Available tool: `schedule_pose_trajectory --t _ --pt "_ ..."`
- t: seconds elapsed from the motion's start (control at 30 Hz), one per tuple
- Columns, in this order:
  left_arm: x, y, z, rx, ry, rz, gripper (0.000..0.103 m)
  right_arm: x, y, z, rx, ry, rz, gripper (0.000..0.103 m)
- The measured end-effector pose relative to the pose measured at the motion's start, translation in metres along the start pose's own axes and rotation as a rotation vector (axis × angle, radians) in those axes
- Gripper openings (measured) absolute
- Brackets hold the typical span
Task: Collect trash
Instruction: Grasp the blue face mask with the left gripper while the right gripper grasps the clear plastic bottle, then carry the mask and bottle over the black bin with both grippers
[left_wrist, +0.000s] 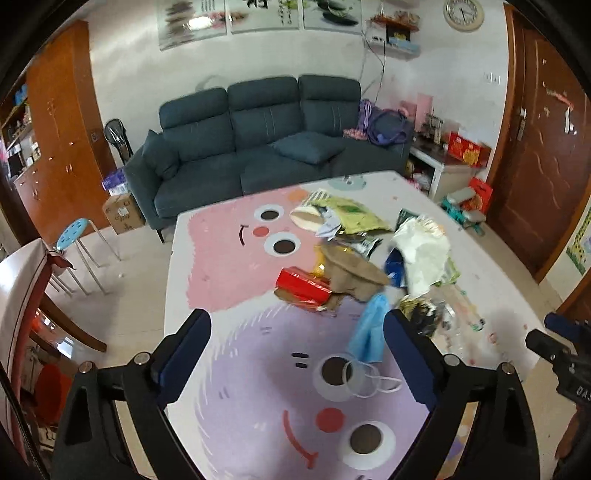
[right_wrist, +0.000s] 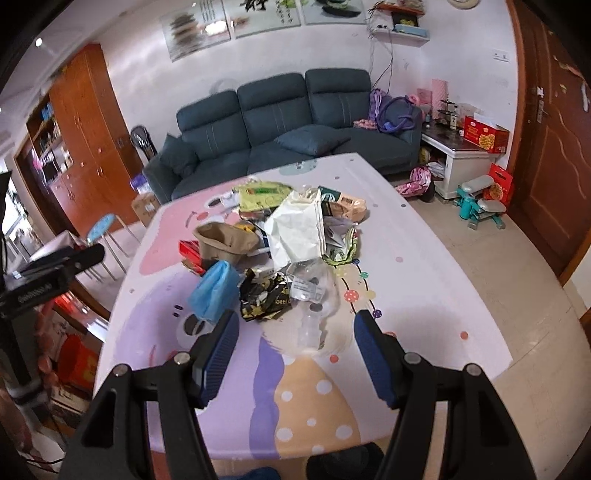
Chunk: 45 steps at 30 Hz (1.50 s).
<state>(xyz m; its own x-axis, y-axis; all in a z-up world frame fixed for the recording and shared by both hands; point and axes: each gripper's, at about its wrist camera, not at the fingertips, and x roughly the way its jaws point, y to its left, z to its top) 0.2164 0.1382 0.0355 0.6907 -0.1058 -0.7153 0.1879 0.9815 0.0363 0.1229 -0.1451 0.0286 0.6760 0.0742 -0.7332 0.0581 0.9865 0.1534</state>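
Note:
A pile of trash lies on the cartoon-print table (left_wrist: 229, 332): a red box (left_wrist: 303, 285), a brown paper bag (left_wrist: 354, 271), a blue face mask (left_wrist: 369, 328), a white paper bag (left_wrist: 421, 254), green wrappers (left_wrist: 347, 214), a black-gold wrapper (right_wrist: 264, 295) and a clear plastic bottle (right_wrist: 312, 306). My left gripper (left_wrist: 297, 325) is open and empty above the table, just short of the red box and mask. My right gripper (right_wrist: 295, 328) is open and empty, with the clear bottle lying between and just beyond its fingertips.
A dark blue sofa (left_wrist: 258, 147) stands behind the table. A blue stool (left_wrist: 74, 232) and a cardboard box (left_wrist: 123, 214) stand on the floor at left. A white side cabinet (right_wrist: 465, 162) and wooden doors (right_wrist: 554, 147) are at right. The table's edges fall off on both sides.

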Motion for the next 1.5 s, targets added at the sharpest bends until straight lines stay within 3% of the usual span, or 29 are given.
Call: schedule_pose_trajectory --t 0.13,0.27,0.37,0.47,0.63,0.8,0.9,1.03,1.07,1.17,1.23,1.27,1.3,1.33,1.5 --pt "0.032 0.013 0.0 -0.011 0.073 -0.075 0.093 0.033 0.002 0.001 -0.012 0.062 -0.016 0.065" --pt "0.066 0.02 -0.007 -0.048 0.141 -0.218 0.093 0.063 0.003 -0.002 -0.018 0.114 -0.031 0.065" --pt "0.087 0.015 -0.012 -0.05 0.199 -0.237 0.093 0.083 -0.001 -0.003 -0.001 0.148 -0.037 0.065" --pt "0.106 -0.002 -0.015 0.021 0.273 -0.28 0.093 0.101 -0.003 -0.005 0.02 0.185 -0.046 0.065" --pt "0.123 -0.032 -0.021 0.125 0.338 -0.31 0.093 0.124 0.0 -0.006 0.023 0.224 -0.074 0.062" --pt "0.156 -0.042 -0.021 0.086 0.452 -0.32 0.093 0.136 0.0 -0.006 0.038 0.246 -0.092 0.052" --pt "0.165 -0.043 -0.021 0.09 0.467 -0.315 0.093 0.143 -0.002 -0.005 0.053 0.261 -0.1 0.048" --pt "0.177 -0.052 -0.019 0.127 0.466 -0.287 0.093 0.153 -0.003 -0.005 0.053 0.285 -0.125 0.029" --pt "0.179 -0.054 -0.019 0.132 0.462 -0.278 0.093 0.154 -0.002 -0.004 0.047 0.282 -0.132 0.029" --pt "0.18 -0.061 -0.019 0.147 0.438 -0.239 0.075 0.154 -0.001 -0.004 0.051 0.283 -0.138 0.029" --pt "0.181 -0.064 -0.023 0.138 0.439 -0.239 0.049 0.153 -0.002 -0.004 0.066 0.28 -0.131 0.029" --pt "0.182 -0.066 -0.025 0.132 0.451 -0.245 0.041 0.152 -0.003 -0.005 0.073 0.279 -0.126 0.029" --pt "0.183 -0.068 -0.028 0.125 0.458 -0.246 0.025 0.151 -0.003 -0.005 0.078 0.275 -0.122 0.029" --pt "0.182 -0.069 -0.03 0.115 0.459 -0.24 0.018 0.149 -0.004 -0.004 0.08 0.272 -0.118 0.029" --pt "0.172 -0.069 -0.037 0.077 0.397 -0.16 0.008 0.131 -0.008 -0.001 0.09 0.246 -0.095 0.029"
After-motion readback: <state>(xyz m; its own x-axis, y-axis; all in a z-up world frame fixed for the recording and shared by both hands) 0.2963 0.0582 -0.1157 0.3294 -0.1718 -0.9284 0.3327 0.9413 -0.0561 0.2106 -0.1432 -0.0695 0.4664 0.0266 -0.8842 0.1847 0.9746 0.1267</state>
